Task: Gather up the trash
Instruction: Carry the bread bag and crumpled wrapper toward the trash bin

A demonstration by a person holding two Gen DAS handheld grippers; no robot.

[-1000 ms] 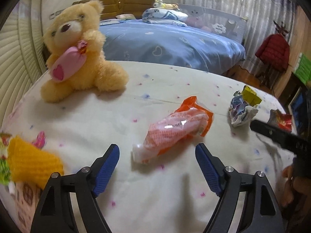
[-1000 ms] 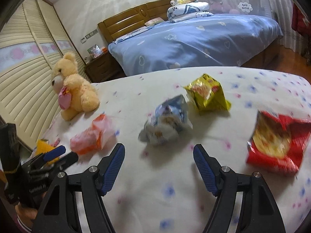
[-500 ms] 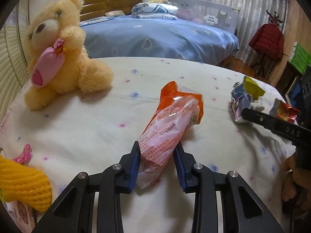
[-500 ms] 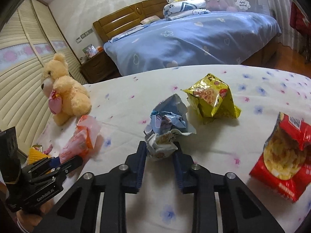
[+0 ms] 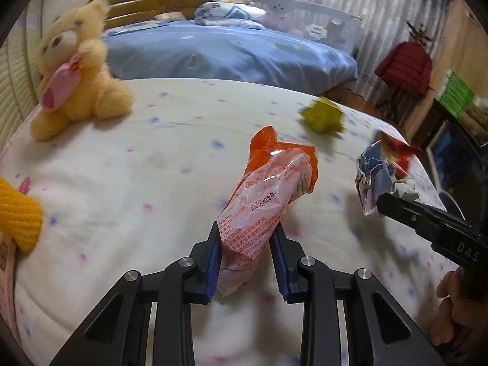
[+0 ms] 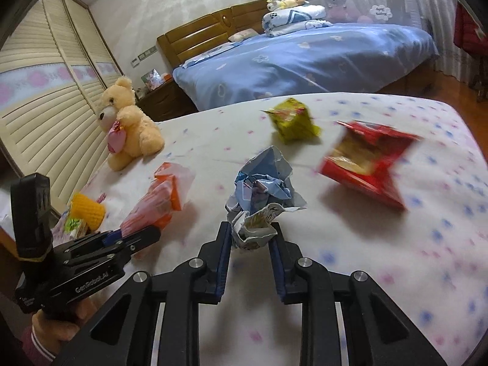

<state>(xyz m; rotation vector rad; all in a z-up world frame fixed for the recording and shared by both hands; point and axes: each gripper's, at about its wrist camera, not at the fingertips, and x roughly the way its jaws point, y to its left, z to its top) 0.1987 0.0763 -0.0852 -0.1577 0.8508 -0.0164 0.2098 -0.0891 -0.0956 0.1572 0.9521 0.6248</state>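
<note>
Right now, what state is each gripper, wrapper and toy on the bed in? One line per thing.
left gripper: shut on the orange wrapper
orange wrapper: crumpled, clamped at its near end
right gripper: shut on the blue wrapper
blue wrapper: crumpled into a ball, held
yellow wrapper: crumpled, lying loose
red bag: torn open, lying loose
teddy bear: sitting upright

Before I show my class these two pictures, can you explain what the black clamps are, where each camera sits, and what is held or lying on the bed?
No robot: a person holds two hand-held clamps, each with a camera looking along its fingers. One picture is from the left gripper, shut on an orange wrapper. The other is from the right gripper, shut on a crumpled blue wrapper. Lying on the white spotted bedcover are a yellow snack bag, a red snack bag and a teddy bear.
</note>
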